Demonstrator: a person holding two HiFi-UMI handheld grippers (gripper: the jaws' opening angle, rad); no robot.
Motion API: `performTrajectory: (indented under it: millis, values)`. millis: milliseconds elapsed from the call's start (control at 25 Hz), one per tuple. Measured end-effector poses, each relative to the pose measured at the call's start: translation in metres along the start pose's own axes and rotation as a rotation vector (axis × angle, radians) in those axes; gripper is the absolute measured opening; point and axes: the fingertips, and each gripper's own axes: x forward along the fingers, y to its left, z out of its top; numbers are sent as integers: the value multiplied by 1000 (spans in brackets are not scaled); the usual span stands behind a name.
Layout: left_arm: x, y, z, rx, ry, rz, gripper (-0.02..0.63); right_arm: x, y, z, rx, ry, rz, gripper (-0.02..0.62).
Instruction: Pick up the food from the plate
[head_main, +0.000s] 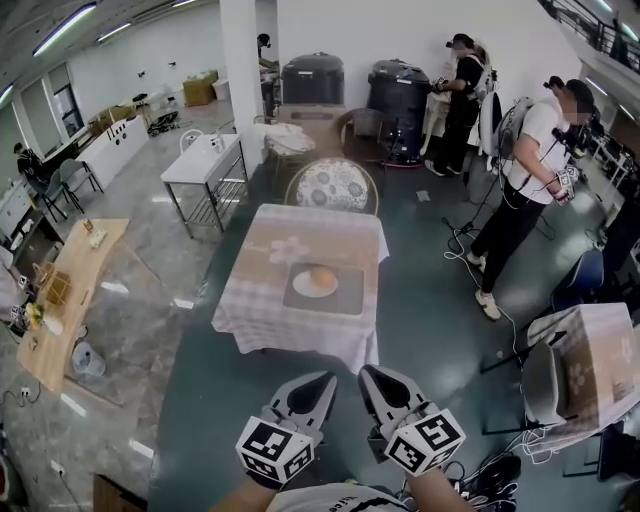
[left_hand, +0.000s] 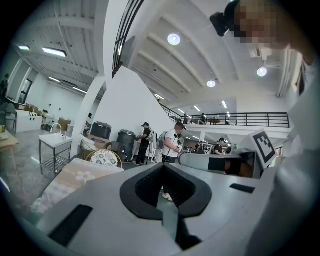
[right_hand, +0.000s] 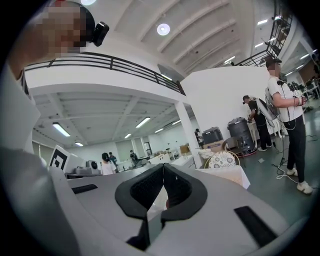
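Note:
A round golden bun (head_main: 321, 279) lies on a white plate (head_main: 299, 290). The plate rests on a grey placemat (head_main: 348, 301) on a small table with a pale checked cloth (head_main: 265, 310). My left gripper (head_main: 328, 377) and right gripper (head_main: 366, 371) are side by side at the bottom of the head view, well short of the table's near edge. Both are shut with nothing between their jaws. In the left gripper view the jaw tips of my left gripper (left_hand: 162, 165) meet, with the table (left_hand: 75, 177) low on the left. In the right gripper view my right gripper (right_hand: 163, 165) is likewise shut.
A chair with a patterned round back (head_main: 332, 185) stands behind the table. Two people (head_main: 520, 190) stand at the right with cables on the floor. A steel table (head_main: 205, 165), a wooden bench (head_main: 70, 290) and another cloth-covered table (head_main: 600, 360) stand around.

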Motion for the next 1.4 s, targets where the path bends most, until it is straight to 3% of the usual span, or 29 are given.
performTrajectory:
  millis: [560, 1080, 1400]
  values:
    - [38, 88, 14, -16, 42, -85, 5, 86, -23, 11, 0, -40, -116, 15]
    - [95, 144, 20, -19, 70, -39, 5, 160, -69, 25, 26, -37, -59, 15]
    - [168, 180, 15, -30, 112, -5, 5, 206, -138, 26, 65, 22, -38, 15]
